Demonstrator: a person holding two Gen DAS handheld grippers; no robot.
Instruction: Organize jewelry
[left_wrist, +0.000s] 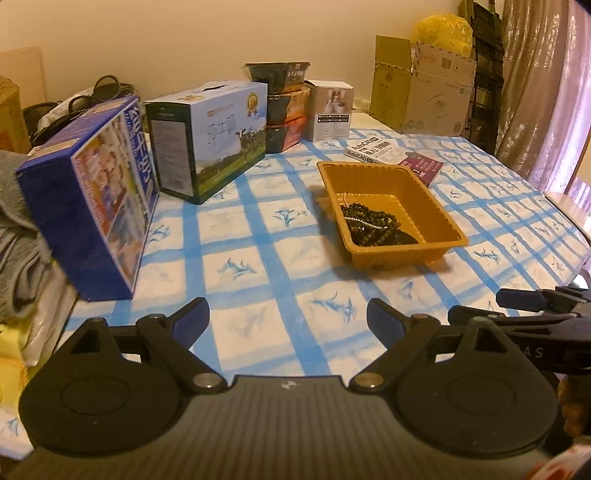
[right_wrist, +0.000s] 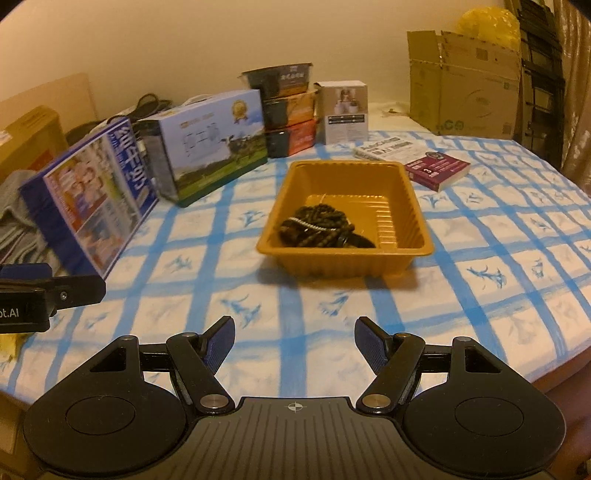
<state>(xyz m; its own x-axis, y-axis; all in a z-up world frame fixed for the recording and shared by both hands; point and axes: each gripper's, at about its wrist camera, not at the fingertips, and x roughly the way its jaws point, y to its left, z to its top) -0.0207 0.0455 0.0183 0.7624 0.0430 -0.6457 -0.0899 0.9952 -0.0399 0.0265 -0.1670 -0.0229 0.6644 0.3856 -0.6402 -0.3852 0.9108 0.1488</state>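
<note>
- Gold tray (right_wrist: 402, 186), landmark on the checked tablecloth (right_wrist: 480, 266), holds dark bead jewelry (right_wrist: 321, 229)
- Left gripper (left_wrist: 287, 318): jaws wide, empty, short of tray
- Right gripper (right_wrist: 294, 341): jaws apart, empty, short of tray

Dark beaded jewelry heap (right_wrist: 321, 228) in the mustard-brown plastic tray (right_wrist: 413, 206): strands tangled, count unreadable; a pale thin chain crosses it, ends buried. In the left wrist view the tray's near wall hides the heap's lower edge (left_wrist: 380, 230). Right claw (left_wrist: 517, 306) is only partly in the left view, cut by the right edge, fingertips seen side-on. Left claw (right_wrist: 37, 291) is cut by the right view's left edge, showing one blue pad and a partial label. Blue printed carton (left_wrist: 92, 199): print blurred, illegible. Grey folded cloth (left_wrist: 18, 221) cut by the left edge. White-and-purple books (left_wrist: 391, 153) partly behind the tray rim. Checked blue-white table (right_wrist: 498, 295) runs off frame at right.
</note>
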